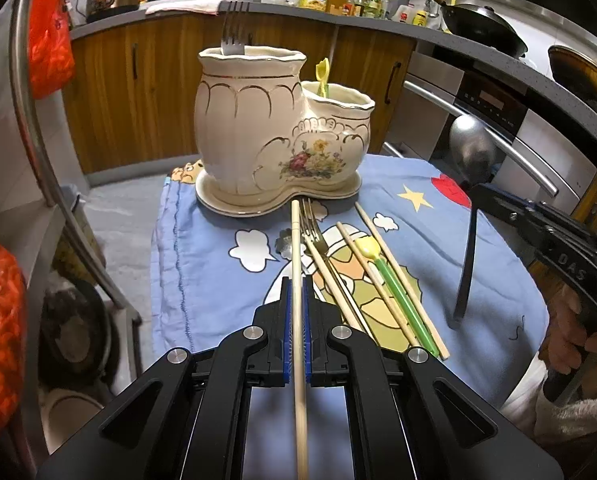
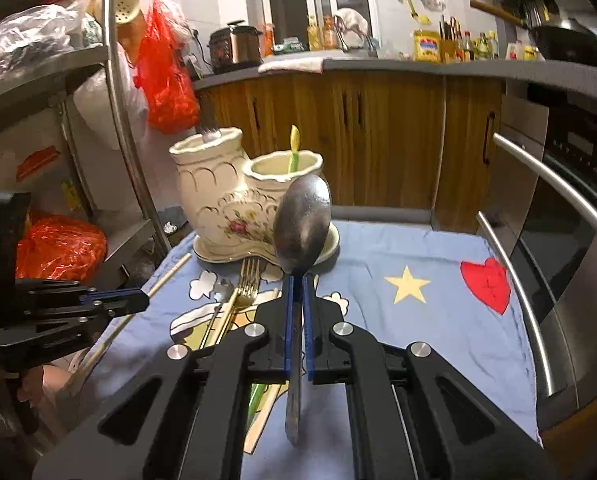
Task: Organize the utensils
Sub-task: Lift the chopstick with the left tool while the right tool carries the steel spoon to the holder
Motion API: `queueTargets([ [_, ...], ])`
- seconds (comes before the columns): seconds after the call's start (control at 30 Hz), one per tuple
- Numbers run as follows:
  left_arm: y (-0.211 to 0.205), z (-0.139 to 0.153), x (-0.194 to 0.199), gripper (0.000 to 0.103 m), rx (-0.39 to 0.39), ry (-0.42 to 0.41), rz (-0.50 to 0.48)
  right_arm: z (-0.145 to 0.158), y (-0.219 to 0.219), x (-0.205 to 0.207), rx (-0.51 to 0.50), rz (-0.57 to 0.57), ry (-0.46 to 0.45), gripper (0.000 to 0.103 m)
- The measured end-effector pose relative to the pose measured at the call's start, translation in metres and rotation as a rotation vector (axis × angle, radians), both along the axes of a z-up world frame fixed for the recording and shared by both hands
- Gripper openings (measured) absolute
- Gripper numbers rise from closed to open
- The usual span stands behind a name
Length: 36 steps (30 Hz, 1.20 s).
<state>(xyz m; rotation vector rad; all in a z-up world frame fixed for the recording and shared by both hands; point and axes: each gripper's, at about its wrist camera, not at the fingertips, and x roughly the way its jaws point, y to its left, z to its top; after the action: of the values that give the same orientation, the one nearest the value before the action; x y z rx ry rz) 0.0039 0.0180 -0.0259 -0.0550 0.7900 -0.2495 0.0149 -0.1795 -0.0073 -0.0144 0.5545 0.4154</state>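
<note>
A cream ceramic holder (image 1: 258,132) with two cups stands on the blue cartoon cloth (image 1: 202,272). Its tall cup holds a steel fork (image 1: 234,28); its low cup holds a yellow-green spoon (image 1: 323,76). My left gripper (image 1: 297,284) is shut on a wooden chopstick (image 1: 296,248) lifted off the cloth. On the cloth lie a gold fork (image 1: 314,232), more chopsticks (image 1: 394,272) and a yellow-green spoon (image 1: 394,280). My right gripper (image 2: 297,284) is shut on a large steel spoon (image 2: 302,224), its bowl up, just in front of the holder (image 2: 234,196). The right gripper also shows in the left wrist view (image 1: 486,196).
A metal rack (image 2: 110,92) with red bags (image 2: 166,76) stands left of the table. Wooden cabinets (image 2: 378,128) and a counter with bottles and a wok (image 2: 570,40) run behind. Oven handles (image 2: 538,184) lie close on the right. A person's hand (image 1: 578,336) holds the right gripper.
</note>
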Motion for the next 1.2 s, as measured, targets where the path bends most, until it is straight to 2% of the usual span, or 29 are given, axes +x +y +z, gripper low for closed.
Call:
queueTargets([
  [0.17,-0.001,0.000,0.000,0.005,-0.001,-0.002,0.000,0.007,0.001,-0.009,-0.013,0.012,-0.048,0.002],
  [0.33,0.000,0.002,-0.002,0.005,-0.004,-0.012,-0.001,0.011,0.000,-0.012,-0.006,0.013,-0.059,0.002],
  [0.53,0.004,0.020,-0.004,0.005,-0.017,-0.060,-0.002,0.025,0.001,-0.015,0.006,0.022,-0.087,0.002],
  [0.67,0.008,0.043,-0.004,0.005,-0.033,-0.115,-0.008,0.039,0.003,-0.010,0.012,0.025,-0.122,0.002],
  [0.9,0.013,0.099,0.014,0.005,-0.041,-0.262,-0.015,0.071,0.011,0.018,0.034,0.012,-0.190,0.002],
  [1.03,0.017,0.132,0.039,0.005,-0.063,-0.365,-0.002,0.088,0.015,0.043,0.064,-0.003,-0.208,0.002],
  [1.2,0.018,0.159,0.079,0.005,-0.082,-0.445,0.014,0.107,0.021,0.076,0.077,-0.028,-0.233,0.002],
])
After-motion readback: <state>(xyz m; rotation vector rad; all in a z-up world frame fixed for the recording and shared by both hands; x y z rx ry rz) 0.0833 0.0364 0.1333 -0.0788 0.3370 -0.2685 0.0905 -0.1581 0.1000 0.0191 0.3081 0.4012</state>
